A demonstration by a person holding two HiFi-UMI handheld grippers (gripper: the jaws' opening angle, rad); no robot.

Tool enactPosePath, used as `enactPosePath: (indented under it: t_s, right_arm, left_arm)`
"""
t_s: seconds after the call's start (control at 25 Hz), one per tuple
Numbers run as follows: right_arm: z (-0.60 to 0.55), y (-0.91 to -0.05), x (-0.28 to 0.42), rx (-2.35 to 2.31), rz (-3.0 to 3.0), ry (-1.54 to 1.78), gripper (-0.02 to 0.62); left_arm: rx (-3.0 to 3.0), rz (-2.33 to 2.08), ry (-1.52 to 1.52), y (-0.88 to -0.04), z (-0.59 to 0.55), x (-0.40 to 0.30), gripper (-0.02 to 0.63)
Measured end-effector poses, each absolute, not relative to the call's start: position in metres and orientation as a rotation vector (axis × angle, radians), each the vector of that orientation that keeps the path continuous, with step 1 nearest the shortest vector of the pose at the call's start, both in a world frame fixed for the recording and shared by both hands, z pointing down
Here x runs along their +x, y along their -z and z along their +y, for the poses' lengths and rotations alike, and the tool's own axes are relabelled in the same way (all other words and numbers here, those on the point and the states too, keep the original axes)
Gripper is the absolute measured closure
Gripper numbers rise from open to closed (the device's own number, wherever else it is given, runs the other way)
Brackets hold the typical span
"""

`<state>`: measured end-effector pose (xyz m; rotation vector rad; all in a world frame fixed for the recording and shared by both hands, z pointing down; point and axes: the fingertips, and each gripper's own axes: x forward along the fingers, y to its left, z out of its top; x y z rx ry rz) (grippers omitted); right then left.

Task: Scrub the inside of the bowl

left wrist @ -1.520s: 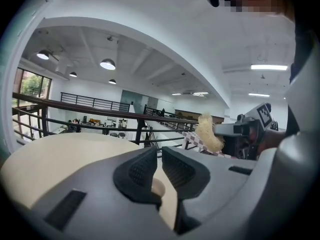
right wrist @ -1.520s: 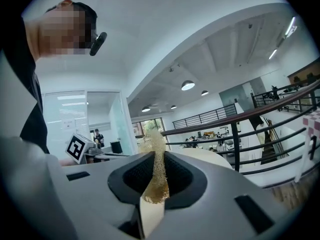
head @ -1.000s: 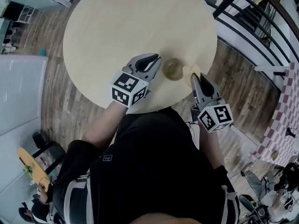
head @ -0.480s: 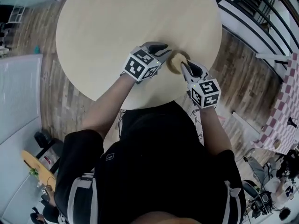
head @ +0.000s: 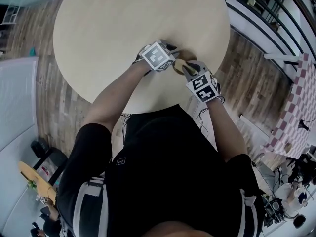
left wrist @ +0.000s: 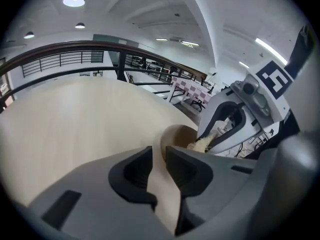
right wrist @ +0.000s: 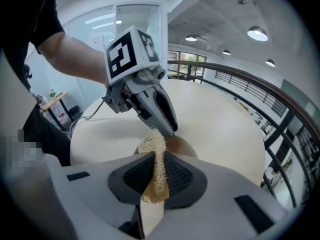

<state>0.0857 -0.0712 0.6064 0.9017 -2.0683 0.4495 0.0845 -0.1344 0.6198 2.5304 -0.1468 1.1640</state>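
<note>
The round table [head: 113, 28] is bare apart from the small tan bowl [left wrist: 181, 135], which sits upright near the edge closest to you, and both of your grippers crowd in on it from either side. Judging from that, the scrubbing itself looks not yet begun: the tool is in hand and the bowl is within reach, but nothing shows the scrubber working against the inner wall, so the whole inside is left to do. Your left gripper [left wrist: 159, 156] has just been opening its jaws; they stand a little apart with only tabletop showing in the gap, and the bowl's rim lies just beyond their tips, slightly toward the right jaw, so nothing steadies the bowl yet. Your right gripper [right wrist: 159, 159] is clamped on the pale loofah scrubber [right wrist: 154, 140], whose frayed end sticks out past the jaw tips and hangs just above the bowl's near rim. Whether it touches the rim, you cannot tell from here.
</note>
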Motion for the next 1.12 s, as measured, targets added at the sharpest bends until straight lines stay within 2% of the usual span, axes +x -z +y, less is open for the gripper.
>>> enactPosePath:
  t_s: [0.36, 0.48, 0.84, 1.12]
  right_arm:
    - [-0.071, -0.645, 0.076, 0.499, -1.863, -0.222, 0.535]
    - [-0.075, -0.66, 0.081, 0.466, -1.798, -0.136, 0.535]
    - [-0.113, -0.656, 0.093, 0.697, -1.747, -0.022, 0.535]
    - [-0.135, -0.606, 0.095, 0.988, -1.955, -0.121, 0.535]
  left_arm:
    - [2.526, -0.06, -1.213, -0.651, -0.129, 0.095, 0.526]
    - [2.502, -0.136, -1.26, -0.629, -0.128, 0.085, 0.561]
    - [2.344, -0.36, -1.085, -0.625, -0.125, 0.062, 0.555]
    - [2.23, -0.637, -0.965, -0.623, -0.134, 0.048, 0.561]
